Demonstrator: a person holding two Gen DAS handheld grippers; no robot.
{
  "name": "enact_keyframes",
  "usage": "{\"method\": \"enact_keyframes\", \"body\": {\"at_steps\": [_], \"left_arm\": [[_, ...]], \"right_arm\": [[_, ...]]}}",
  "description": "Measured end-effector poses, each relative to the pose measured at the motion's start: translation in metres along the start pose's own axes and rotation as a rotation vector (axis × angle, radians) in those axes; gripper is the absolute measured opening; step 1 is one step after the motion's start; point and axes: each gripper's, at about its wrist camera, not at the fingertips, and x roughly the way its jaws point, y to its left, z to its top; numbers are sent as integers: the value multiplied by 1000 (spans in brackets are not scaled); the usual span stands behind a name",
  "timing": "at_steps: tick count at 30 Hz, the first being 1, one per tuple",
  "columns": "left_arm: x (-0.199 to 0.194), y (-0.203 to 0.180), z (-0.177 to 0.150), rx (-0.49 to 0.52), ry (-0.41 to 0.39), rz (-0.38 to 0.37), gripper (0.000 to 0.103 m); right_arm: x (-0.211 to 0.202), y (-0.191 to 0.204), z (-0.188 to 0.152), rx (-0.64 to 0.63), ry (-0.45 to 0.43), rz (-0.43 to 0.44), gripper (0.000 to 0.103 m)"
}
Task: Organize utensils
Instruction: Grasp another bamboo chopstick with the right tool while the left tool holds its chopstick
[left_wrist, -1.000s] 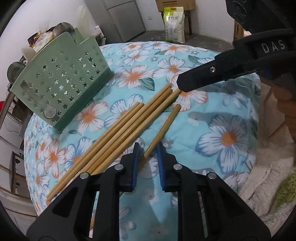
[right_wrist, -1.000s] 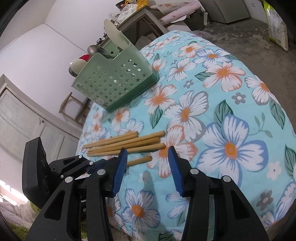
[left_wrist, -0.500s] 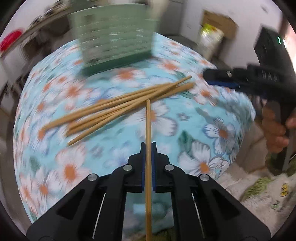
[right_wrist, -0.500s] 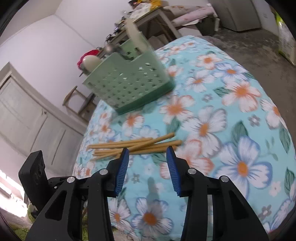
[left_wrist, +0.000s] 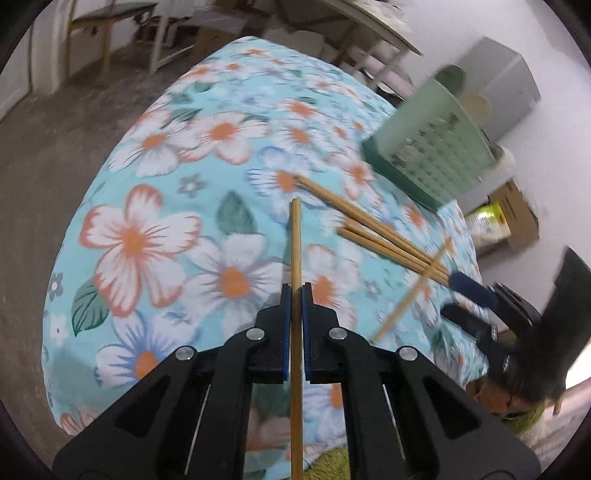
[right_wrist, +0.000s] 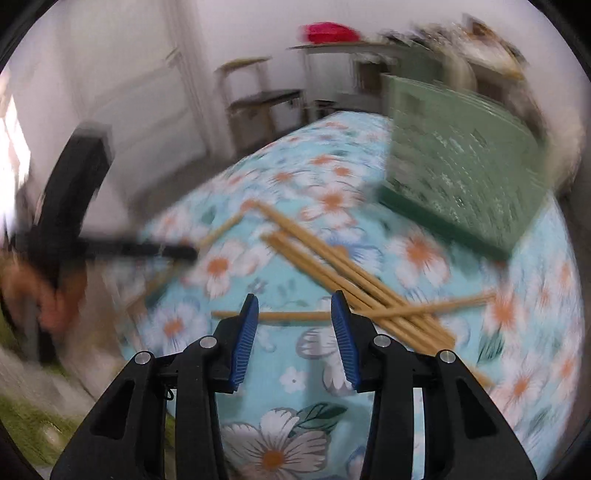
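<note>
Pinching a single chopstick (left_wrist: 295, 240) between the blue pads of the left gripper (left_wrist: 294, 291), pressed together on it, with the stick straight along the line of the fingers, its far end ahead of the tips and lifted over the floral cloth (left_wrist: 147, 236). Seen also from the right wrist view, at the left side, very blurred, with the same stick slanting through the tips. Spread apart at the right gripper (right_wrist: 295, 310), nothing pressed between its pads; just past the tips, lying flat on the cloth and crosswise to the fingers, one crossing chopstick (right_wrist: 436, 304), laid over the others. Cannot tell whether touched by the pads or only behind them. To the right of it, a loose bundle of chopsticks (right_wrist: 332, 262), side by side on the cloth, running diagonally away toward the far left. Behind the bundle, apart from it, near the far right edge of the cloth, a green basket (right_wrist: 461, 158) with many small holes in its wall, standing upright, with some pale utensils inside, too blurred to name. Beyond the covered table, a bare grey floor and wooden furniture along the wall.
</note>
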Motion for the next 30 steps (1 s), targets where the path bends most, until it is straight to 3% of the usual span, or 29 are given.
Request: {"method": "enact_keyframes", "body": {"at_steps": [2, 7, 15, 18, 21, 23, 25, 30], "left_arm": [[4, 4, 2, -22, 2, -7, 4], [8, 10, 2, -49, 1, -16, 4], [9, 14, 3, -67, 6, -33, 5], [10, 15, 4, -72, 11, -40, 5], [10, 16, 5, -82, 12, -44, 5], [11, 16, 5, -84, 16, -44, 5], [11, 15, 6, -76, 21, -41, 5], [12, 15, 7, -80, 19, -38, 5]], "right_arm": [[1, 20, -1, -151, 25, -44, 40], [12, 47, -5, -377, 82, -103, 40], [30, 80, -17, -609, 110, -195, 40], [34, 79, -12, -591, 113, -186, 39], [38, 75, -5, -544, 123, -156, 32], [43, 72, -1, -509, 134, -163, 14], [52, 66, 1, -452, 156, -164, 4], [52, 51, 12, -310, 146, -134, 2]]}}
